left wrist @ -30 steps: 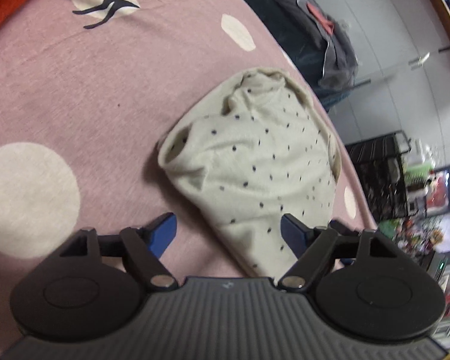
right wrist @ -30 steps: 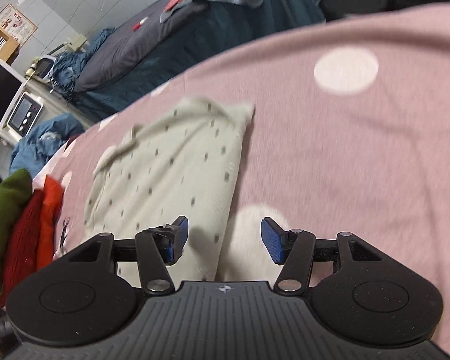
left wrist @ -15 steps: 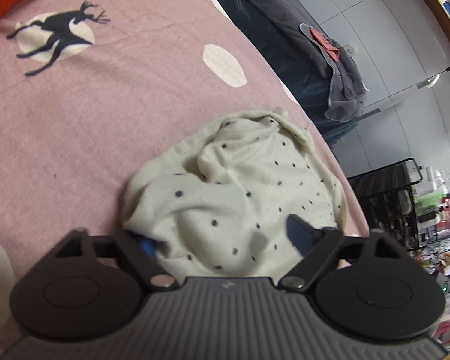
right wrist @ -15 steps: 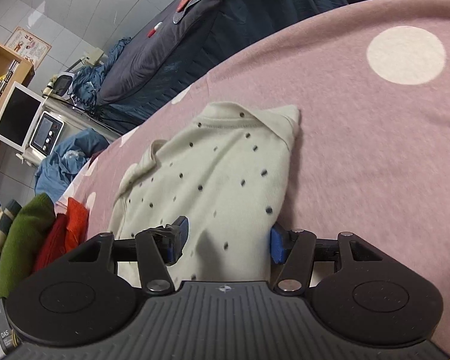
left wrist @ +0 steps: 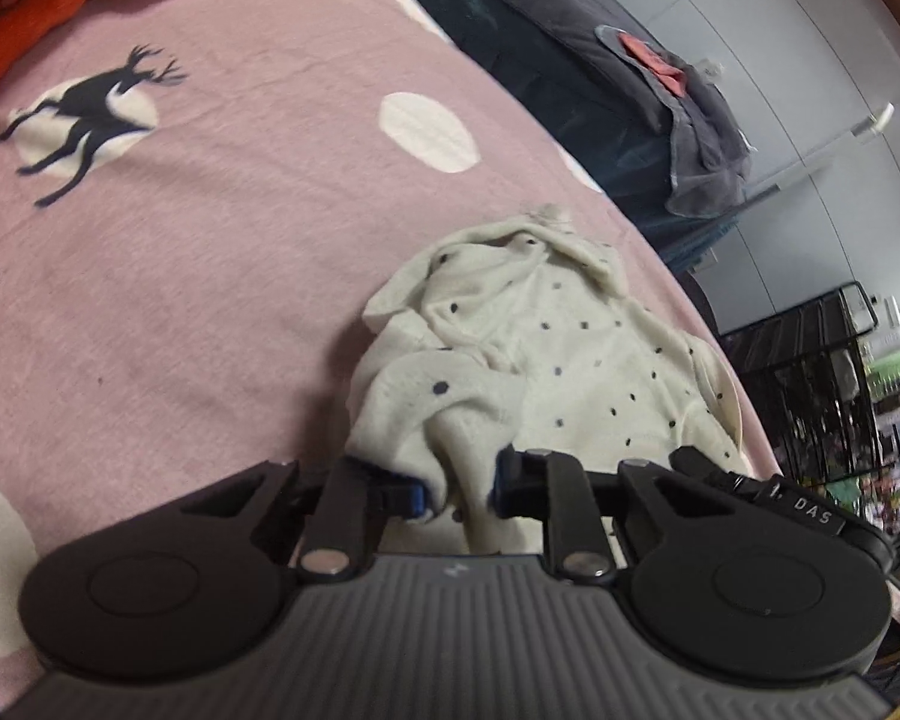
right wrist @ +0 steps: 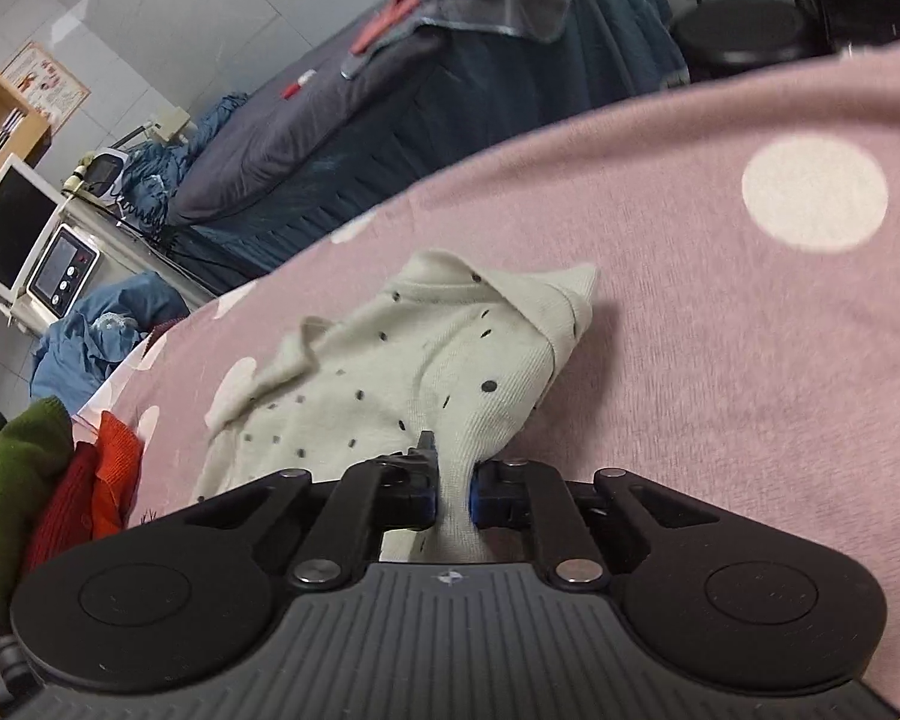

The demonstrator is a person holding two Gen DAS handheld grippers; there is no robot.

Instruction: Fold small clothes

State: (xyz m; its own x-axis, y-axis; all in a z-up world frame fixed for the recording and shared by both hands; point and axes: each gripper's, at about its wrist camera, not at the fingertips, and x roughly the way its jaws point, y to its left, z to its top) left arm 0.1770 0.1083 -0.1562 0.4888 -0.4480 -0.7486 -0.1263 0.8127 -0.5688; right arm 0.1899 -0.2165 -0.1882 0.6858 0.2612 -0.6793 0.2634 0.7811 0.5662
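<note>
On the pink spotted bedspread (left wrist: 222, 276) lies a small cream dotted garment (left wrist: 546, 372) (right wrist: 402, 384), rumpled. Both tongs are clenched on its near edge — the left gripper (left wrist: 459, 489) pinching a bunched fold, the right gripper (right wrist: 453, 489) nipping a narrow pleat. Red and green knitwear (right wrist: 42, 492) sits off to the side.

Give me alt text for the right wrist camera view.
The right gripper pinches the near edge of a cream dotted garment lying rumpled on a pink bedspread. Red and green clothes sit at left.
</note>
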